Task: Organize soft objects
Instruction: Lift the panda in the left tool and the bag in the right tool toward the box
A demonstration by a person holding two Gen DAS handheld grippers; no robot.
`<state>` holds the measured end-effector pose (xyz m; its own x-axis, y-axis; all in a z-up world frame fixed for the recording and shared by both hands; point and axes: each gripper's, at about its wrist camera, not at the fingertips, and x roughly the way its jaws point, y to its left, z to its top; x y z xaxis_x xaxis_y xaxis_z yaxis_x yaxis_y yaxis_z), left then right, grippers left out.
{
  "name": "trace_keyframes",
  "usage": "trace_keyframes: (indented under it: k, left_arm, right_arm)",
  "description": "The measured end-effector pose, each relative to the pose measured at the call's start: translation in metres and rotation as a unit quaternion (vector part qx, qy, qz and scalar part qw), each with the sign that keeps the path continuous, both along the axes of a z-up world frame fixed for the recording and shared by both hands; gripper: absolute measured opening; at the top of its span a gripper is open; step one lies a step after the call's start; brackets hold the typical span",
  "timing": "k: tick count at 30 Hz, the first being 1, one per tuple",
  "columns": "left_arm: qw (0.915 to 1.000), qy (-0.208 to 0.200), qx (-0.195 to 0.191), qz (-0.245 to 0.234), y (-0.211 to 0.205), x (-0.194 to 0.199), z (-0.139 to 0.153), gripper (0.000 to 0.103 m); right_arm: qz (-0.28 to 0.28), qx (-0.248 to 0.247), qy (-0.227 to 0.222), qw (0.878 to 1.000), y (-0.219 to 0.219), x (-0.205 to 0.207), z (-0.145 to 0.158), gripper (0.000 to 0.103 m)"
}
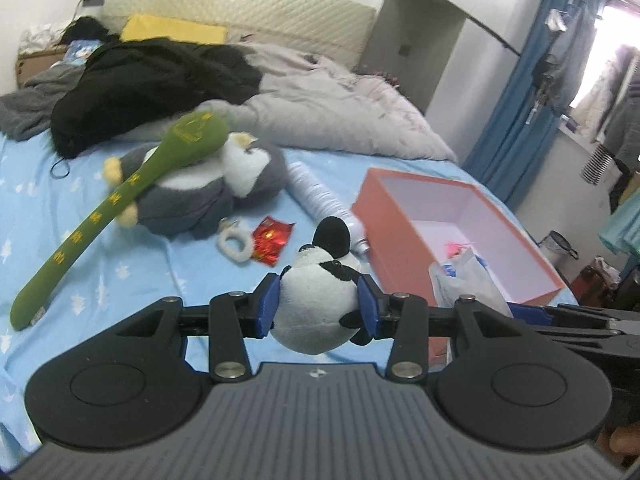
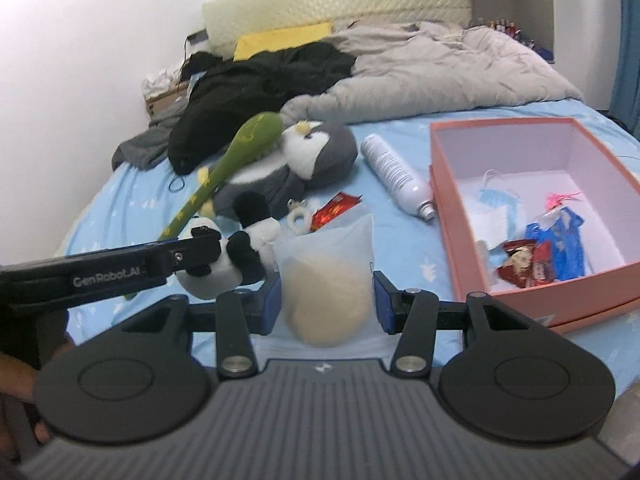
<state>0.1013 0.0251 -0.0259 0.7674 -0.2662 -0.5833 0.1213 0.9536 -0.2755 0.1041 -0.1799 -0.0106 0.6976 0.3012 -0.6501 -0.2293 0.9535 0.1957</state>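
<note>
My left gripper (image 1: 319, 307) is shut on a small black-and-white panda plush (image 1: 316, 304), held above the blue bedsheet; it also shows in the right wrist view (image 2: 216, 264). My right gripper (image 2: 326, 304) is shut on a translucent bag holding a cream soft ball (image 2: 328, 300), also visible in the left wrist view (image 1: 468, 284). A grey penguin plush (image 1: 208, 188) lies on the bed with a long green plush stick (image 1: 120, 200) across it. An open pink box (image 2: 452, 216) stands to the right, with packets inside.
A white spray bottle (image 2: 396, 176), a red snack wrapper (image 1: 272, 240) and a small white ring (image 1: 234, 244) lie between the penguin and the box. A black garment (image 1: 152, 80) and a grey duvet (image 1: 332, 108) are piled behind. A blue curtain (image 1: 516, 120) hangs at right.
</note>
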Motion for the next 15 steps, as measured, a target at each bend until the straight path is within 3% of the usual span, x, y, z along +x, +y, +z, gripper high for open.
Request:
trace_keyframes:
  k: [15]
  left_arm:
    - [0.9965,-0.010,-0.017,-0.081,-0.070,-0.009,0.024,0.048]
  right_arm:
    - [-0.070,-0.001,-0.025,0.997,-0.060,-0.041,0.021,0.051]
